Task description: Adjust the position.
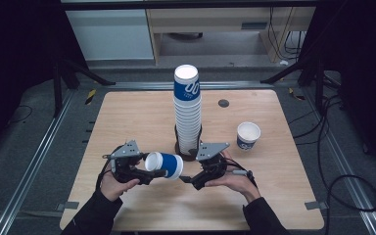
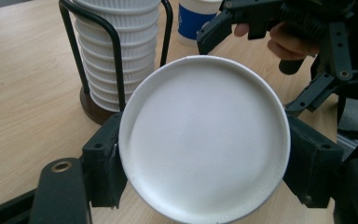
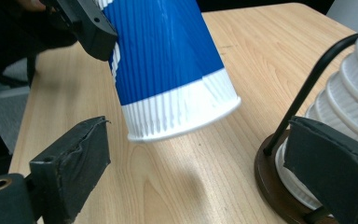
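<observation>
Light, thin, crushable paper cup [image 1: 165, 165] clamped across the wall by the left gripper [image 1: 149, 174] (gentle squeeze advised), right gripper [image 1: 188, 180] spread wide and empty beside it

Both forearms wear black sleeves [image 1: 94, 215] that end at the wrists. The left gripper [image 1: 149, 176] and right gripper [image 1: 188, 180] are black frames of bars and brass-ringed screw holes, each topped behind its fingers by a grey three-cornered plate [image 1: 211, 150]. Thick black pads [image 3: 72, 163] face the fingers, and black cables trail rearward.
</observation>
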